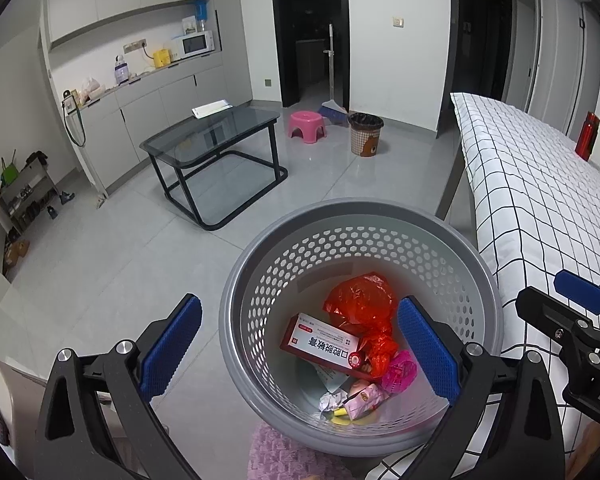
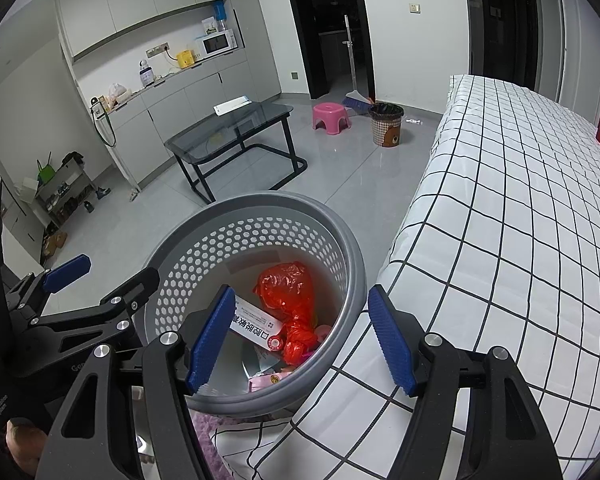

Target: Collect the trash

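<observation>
I am looking down into one grey wastebasket point(image 1: 260, 280), round, with a solid rim and honeycomb holes through its wall; it is standing on the floor, touching the edge of the bed point(image 2: 520, 200) with the black-checked white cover. Inside the wastebasket I am counting one crumpled red plastic bag point(image 1: 360, 304) against the far side, one red-and-white carton point(image 1: 320, 344) lying flat just in front of the bag, one pink wrapper point(image 1: 400, 370) beside the carton, one smaller pink packet point(image 1: 366, 398) and one crumpled white paper ball point(image 1: 330, 402) nearest me. I am holding the left gripper point(image 1: 300, 354) wide open over the near rim, gripping nothing. The right gripper point(image 2: 302, 342) is likewise standing open and empty, straddling the rim next to the bed. Beyond the wastebasket, one second patterned bin point(image 1: 365, 134) is standing.
</observation>
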`<state>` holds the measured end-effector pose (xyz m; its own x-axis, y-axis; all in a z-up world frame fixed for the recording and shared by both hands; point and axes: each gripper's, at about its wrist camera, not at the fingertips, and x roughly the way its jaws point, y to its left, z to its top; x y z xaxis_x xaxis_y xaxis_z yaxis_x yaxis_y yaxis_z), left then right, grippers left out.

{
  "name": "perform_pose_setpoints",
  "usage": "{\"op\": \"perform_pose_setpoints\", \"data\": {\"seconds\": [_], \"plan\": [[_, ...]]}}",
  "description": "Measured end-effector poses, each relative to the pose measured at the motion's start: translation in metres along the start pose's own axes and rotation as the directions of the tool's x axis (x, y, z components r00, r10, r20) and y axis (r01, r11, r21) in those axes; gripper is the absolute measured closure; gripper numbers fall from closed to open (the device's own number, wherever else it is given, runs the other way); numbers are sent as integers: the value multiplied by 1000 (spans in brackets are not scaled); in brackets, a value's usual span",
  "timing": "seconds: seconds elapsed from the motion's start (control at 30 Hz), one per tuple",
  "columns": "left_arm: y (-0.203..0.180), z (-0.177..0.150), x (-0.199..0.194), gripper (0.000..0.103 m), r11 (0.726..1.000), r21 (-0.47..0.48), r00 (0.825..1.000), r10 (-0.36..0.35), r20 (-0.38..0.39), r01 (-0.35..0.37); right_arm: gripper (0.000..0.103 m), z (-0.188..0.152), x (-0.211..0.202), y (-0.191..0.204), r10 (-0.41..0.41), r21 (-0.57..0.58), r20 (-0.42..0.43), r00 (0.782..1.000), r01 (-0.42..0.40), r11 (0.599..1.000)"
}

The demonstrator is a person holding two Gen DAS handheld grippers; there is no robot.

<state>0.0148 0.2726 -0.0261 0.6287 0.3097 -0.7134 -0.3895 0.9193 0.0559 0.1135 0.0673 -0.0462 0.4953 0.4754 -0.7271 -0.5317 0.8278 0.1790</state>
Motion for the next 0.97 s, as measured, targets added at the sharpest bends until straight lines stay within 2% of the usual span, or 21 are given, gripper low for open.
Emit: {"op": "perform_pose_setpoints", "data": {"seconds": [0.97], "plan": [[-3,-1,1,6,1000,-14,1000,5,-4,-5,37,-2,1,0,0,0,1,1000,0,1000]]}}
